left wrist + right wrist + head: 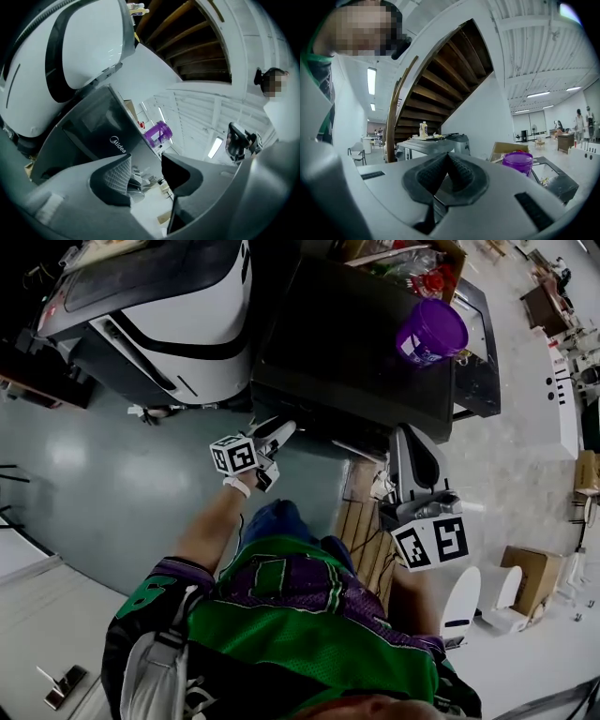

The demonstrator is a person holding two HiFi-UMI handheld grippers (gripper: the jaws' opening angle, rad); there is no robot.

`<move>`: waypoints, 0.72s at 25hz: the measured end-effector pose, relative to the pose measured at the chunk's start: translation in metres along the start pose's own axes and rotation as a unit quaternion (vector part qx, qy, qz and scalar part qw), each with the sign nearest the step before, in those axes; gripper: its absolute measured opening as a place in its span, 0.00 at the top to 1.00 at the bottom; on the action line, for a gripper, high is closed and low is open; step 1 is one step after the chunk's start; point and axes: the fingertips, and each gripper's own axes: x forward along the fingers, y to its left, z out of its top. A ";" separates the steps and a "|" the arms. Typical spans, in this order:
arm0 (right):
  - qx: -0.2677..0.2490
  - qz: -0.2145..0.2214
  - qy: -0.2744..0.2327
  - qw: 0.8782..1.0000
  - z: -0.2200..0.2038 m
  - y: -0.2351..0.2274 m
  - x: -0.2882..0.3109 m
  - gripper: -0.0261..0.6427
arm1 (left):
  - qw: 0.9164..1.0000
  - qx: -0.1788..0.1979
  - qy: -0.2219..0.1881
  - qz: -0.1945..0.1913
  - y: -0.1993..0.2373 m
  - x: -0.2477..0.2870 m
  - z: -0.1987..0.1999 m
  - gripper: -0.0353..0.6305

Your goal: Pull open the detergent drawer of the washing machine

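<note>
The boxy, dark, glossy washing machine [356, 343] is standing straight ahead of the left gripper [275, 434], its smooth front panel filling the space ahead-left of the jaws. The detergent drawer is not showing distinctly on that dark front. A rounded white-and-black appliance [178, 306] is sitting further left. A translucent purple tub [431, 331] is resting on the machine's top, beyond the right gripper [410, 439]. The left gripper's ribbed pads are standing apart with nothing between them. The right gripper's pads are pressing together, empty. The bare left forearm [211, 521] is reaching forward.
</note>
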 end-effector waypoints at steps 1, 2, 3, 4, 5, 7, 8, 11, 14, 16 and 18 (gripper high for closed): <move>0.000 -0.004 0.001 1.000 -0.003 -0.003 -0.001 0.96 | 1.000 -0.007 -0.006 -0.005 0.006 0.002 -0.001 0.65; 0.000 -0.008 0.002 1.000 -0.007 -0.006 -0.001 0.96 | 1.000 -0.014 -0.011 -0.008 0.013 0.005 -0.003 0.65; -0.001 -0.011 0.004 1.000 -0.010 -0.009 -0.001 0.96 | 1.000 -0.019 -0.013 -0.009 0.020 0.007 -0.006 0.65; -0.002 -0.015 0.005 1.000 -0.014 -0.011 -0.001 0.96 | 1.000 -0.023 -0.012 -0.010 0.028 0.009 -0.008 0.65; -0.003 -0.019 0.007 1.000 -0.019 -0.013 0.000 0.96 | 1.000 -0.025 -0.010 -0.010 0.035 0.011 -0.011 0.65; -0.002 -0.025 0.008 1.000 -0.026 -0.015 0.001 0.96 | 0.999 -0.030 -0.008 -0.010 0.050 0.015 -0.015 0.65; -0.001 -0.027 0.009 1.000 -0.031 -0.016 0.002 0.96 | 0.999 -0.034 -0.011 -0.012 0.056 0.017 -0.016 0.64; -0.002 -0.034 0.014 0.999 -0.043 -0.017 0.004 0.96 | 0.997 -0.057 -0.032 -0.029 0.075 0.018 -0.015 0.63; -0.001 -0.040 0.022 0.999 -0.055 -0.019 0.005 0.96 | 0.993 -0.089 -0.062 -0.047 0.087 0.017 -0.008 0.62; -0.001 -0.043 0.025 0.999 -0.060 -0.020 0.004 0.96 | 0.992 -0.095 -0.067 -0.050 0.092 0.019 -0.008 0.62; 0.002 -0.047 0.027 0.999 -0.064 -0.021 0.003 0.96 | 0.991 -0.098 -0.068 -0.060 0.092 0.022 -0.008 0.60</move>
